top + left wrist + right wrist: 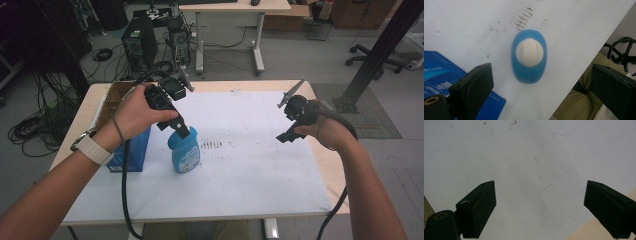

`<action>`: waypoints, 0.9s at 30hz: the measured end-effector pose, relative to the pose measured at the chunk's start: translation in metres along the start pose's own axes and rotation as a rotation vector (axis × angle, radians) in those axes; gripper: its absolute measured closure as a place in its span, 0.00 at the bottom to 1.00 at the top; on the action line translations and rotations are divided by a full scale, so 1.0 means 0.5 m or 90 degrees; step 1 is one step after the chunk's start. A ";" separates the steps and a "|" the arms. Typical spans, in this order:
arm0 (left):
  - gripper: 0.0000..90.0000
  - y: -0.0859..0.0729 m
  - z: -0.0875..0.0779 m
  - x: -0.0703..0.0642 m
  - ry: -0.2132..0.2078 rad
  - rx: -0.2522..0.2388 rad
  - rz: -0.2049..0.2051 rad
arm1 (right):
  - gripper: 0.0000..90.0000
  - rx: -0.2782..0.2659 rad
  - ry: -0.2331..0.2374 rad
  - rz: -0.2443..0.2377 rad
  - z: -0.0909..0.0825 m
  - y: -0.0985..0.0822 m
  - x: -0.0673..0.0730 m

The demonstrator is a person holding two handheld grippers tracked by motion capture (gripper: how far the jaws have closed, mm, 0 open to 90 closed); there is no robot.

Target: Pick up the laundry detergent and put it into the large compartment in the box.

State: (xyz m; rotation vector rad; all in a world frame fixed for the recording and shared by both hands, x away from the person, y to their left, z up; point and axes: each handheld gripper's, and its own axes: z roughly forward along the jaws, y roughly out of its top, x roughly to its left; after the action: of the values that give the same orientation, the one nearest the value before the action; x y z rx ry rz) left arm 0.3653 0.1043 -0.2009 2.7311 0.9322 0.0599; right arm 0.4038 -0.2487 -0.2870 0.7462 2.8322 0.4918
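Both tools gape: left tool (541,82) above blue bottle (529,56), right tool (540,207) over white sheet (529,157)

Very little print can be made out. The blue bottle (184,150) standing on the white sheet carries a pale label on its front, seen from the high view, but the lettering is too small and blurred to read. The blue box (441,75) beside it bears white printed characters near its edge, seen in the left gripper view; they show as marks only and cannot be read, and no brand or number can be made out. The dark rows of marks on the white sheet (250,165) near the bottle are smudges, not writing.
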 end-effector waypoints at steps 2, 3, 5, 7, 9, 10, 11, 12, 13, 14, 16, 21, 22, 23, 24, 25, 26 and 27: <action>0.07 0.000 0.004 0.002 -0.003 0.005 0.001 | 0.12 0.003 -0.002 0.001 0.000 0.001 0.000; 0.07 0.000 0.006 0.002 -0.004 0.005 0.001 | 0.12 0.002 -0.002 0.001 0.001 0.001 0.000; 0.07 0.001 0.012 0.004 -0.002 0.006 -0.002 | 0.12 0.002 0.000 -0.001 0.002 0.001 0.001; 0.07 0.001 0.014 0.004 -0.002 0.007 -0.002 | 0.12 0.002 0.000 0.001 0.002 0.002 0.002; 0.07 0.002 0.020 0.005 0.003 0.009 -0.004 | 0.12 0.002 0.001 0.002 0.004 0.001 0.001; 0.07 0.003 0.023 0.004 0.006 0.009 -0.005 | 0.12 0.003 0.001 0.003 0.004 0.001 0.001; 0.07 0.003 0.025 0.004 0.008 0.009 -0.006 | 0.12 0.003 0.001 0.002 0.005 0.001 0.001; 0.07 0.004 0.027 0.004 0.008 0.011 -0.004 | 0.12 0.003 0.002 0.002 0.005 0.001 0.001; 0.07 0.004 0.027 0.004 0.008 0.011 -0.004 | 0.12 0.003 0.002 0.002 0.005 0.001 0.001; 0.07 0.006 0.033 0.003 0.002 0.012 -0.003 | 0.12 0.003 0.002 0.002 0.005 0.001 0.001; 0.07 0.007 0.038 0.003 0.000 0.010 -0.004 | 0.12 0.003 0.002 0.002 0.006 0.001 0.002; 0.07 0.010 0.052 0.001 0.001 0.014 0.001 | 0.12 0.005 0.003 0.000 0.008 -0.001 0.002; 0.07 0.010 0.054 0.000 0.002 0.015 0.001 | 0.12 0.007 0.003 0.002 0.007 -0.002 0.002; 0.07 0.010 0.058 -0.001 0.001 0.015 0.002 | 0.12 0.007 0.002 0.002 0.007 -0.002 0.001; 0.07 0.010 0.060 -0.001 0.002 0.018 0.002 | 0.12 0.006 0.002 0.001 0.006 -0.003 0.001; 0.07 0.010 0.064 -0.001 0.003 0.019 0.002 | 0.12 0.007 0.002 0.003 0.006 -0.003 0.001; 0.07 0.010 0.067 -0.001 0.005 0.023 0.001 | 0.12 0.007 0.002 0.003 0.005 -0.003 0.000; 0.07 0.011 0.069 0.000 0.006 0.024 -0.001 | 0.12 0.007 0.002 0.002 0.005 -0.003 0.000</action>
State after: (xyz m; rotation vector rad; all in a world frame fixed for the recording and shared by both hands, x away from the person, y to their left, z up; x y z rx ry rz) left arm 0.3724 0.0923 -0.2330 2.7662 0.9482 0.0545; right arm 0.4035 -0.2494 -0.2900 0.7526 2.8389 0.4775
